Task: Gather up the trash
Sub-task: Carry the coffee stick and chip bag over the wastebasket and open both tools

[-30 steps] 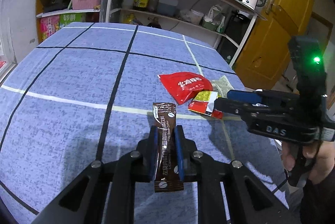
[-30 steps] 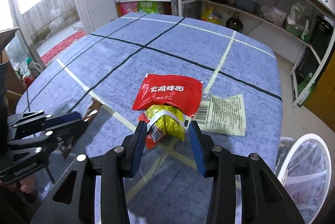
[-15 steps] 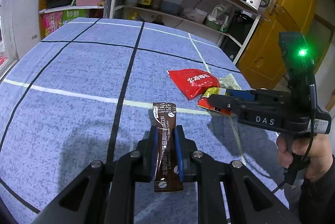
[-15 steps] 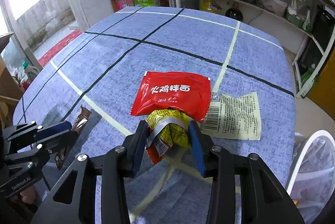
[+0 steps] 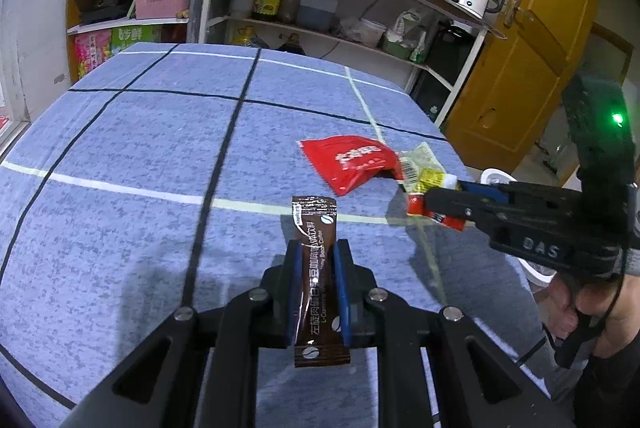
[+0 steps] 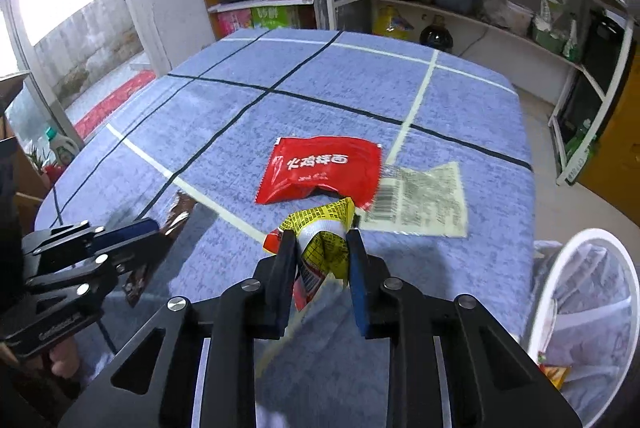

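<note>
My left gripper (image 5: 316, 248) is shut on a brown coffee stick sachet (image 5: 314, 228) and holds it above the blue checked tablecloth (image 5: 160, 148). My right gripper (image 6: 322, 240) is shut on a crumpled yellow-and-red wrapper (image 6: 324, 240), lifted just off the cloth. A red sachet (image 6: 320, 172) and a flat clear printed wrapper (image 6: 424, 200) lie on the table just beyond it. In the left wrist view the right gripper (image 5: 432, 198) holds the yellow-and-red wrapper (image 5: 430, 180) beside the red sachet (image 5: 352, 160).
A white-rimmed bin with a liner bag (image 6: 588, 308) stands off the table's right edge and holds some trash. Kitchen shelves (image 5: 320, 8) with bottles and a kettle stand behind the table. A yellow door (image 5: 520, 68) is at the right.
My right gripper has closed on the yellow-and-red wrapper and pulled it up and back from under the red sachet's edge. My left gripper still holds the coffee sachet, a little higher.
</note>
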